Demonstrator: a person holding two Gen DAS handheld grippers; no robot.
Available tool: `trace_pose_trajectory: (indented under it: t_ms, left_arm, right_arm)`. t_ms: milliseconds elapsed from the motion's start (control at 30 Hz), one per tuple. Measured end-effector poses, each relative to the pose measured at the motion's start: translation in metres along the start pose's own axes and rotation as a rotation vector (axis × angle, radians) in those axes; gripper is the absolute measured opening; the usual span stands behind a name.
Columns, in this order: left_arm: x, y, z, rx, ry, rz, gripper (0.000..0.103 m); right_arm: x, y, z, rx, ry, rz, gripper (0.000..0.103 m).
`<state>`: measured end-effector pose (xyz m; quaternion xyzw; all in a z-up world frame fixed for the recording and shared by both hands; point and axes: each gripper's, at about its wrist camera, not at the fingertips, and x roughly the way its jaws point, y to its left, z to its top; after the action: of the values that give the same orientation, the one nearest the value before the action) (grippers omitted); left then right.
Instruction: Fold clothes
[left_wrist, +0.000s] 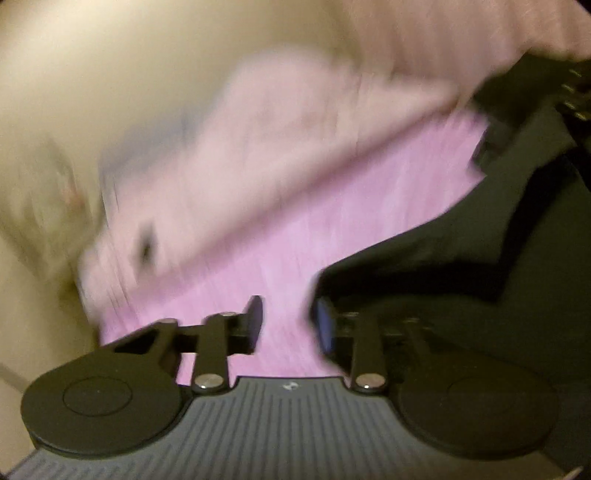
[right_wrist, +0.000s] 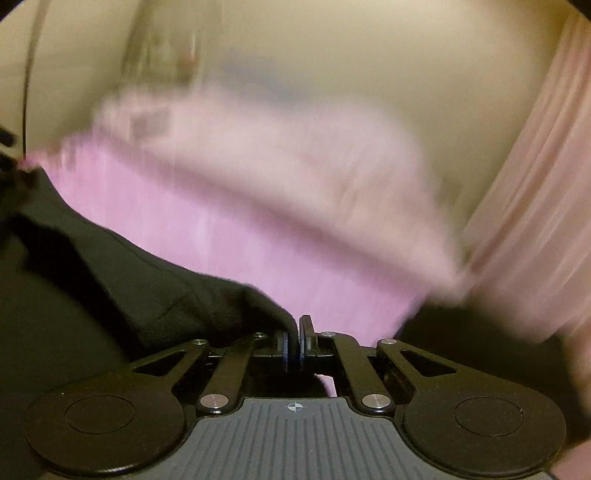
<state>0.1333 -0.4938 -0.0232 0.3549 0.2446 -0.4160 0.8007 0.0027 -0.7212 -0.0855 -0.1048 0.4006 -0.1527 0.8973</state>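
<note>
Left gripper (left_wrist: 288, 321): jaws apart, nothing between them. Black garment (left_wrist: 498, 258) lies off its 2 to 3 o'clock, one edge just beside the right-hand pad; pink sheet (left_wrist: 332, 206) runs under it toward 11 o'clock. Heavy blur.

Right gripper (right_wrist: 293, 341): jaws together, clamped on a black garment (right_wrist: 110, 277) edge; cloth trails from the pinch toward 9 to 10 o'clock, long axis roughly across the view. Judgement: the right holds the cloth; the left must shift toward 3 o'clock to catch its edge.
</note>
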Motion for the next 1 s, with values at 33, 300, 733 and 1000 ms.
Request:
trace_pose_trajectory:
  t_ms: [33,300,733,1000]
  left_arm:
    - [0.03,-0.007,-0.01,-0.027,0.069,-0.009,0.029]
    - [0.016,-0.039,-0.163,-0.131,0.307,-0.143,0.029]
    - [-0.068,-0.11,-0.28,-0.021,0.323,-0.431,0.032]
    - [-0.112,-0.203,-0.258,0.319,0.051,-0.588,0.05]
  right_arm:
    - [0.019,0.004,-0.011,0.003,0.016,0.019,0.037]
    - [0.065,0.019,-0.086,0.171,0.174,0.156,0.069]
    - [-0.096,0.146,-0.198,0.185,0.423,0.384,0.069]
    - [-0.11,0.092,-0.266,0.396,0.555,0.309,0.069]
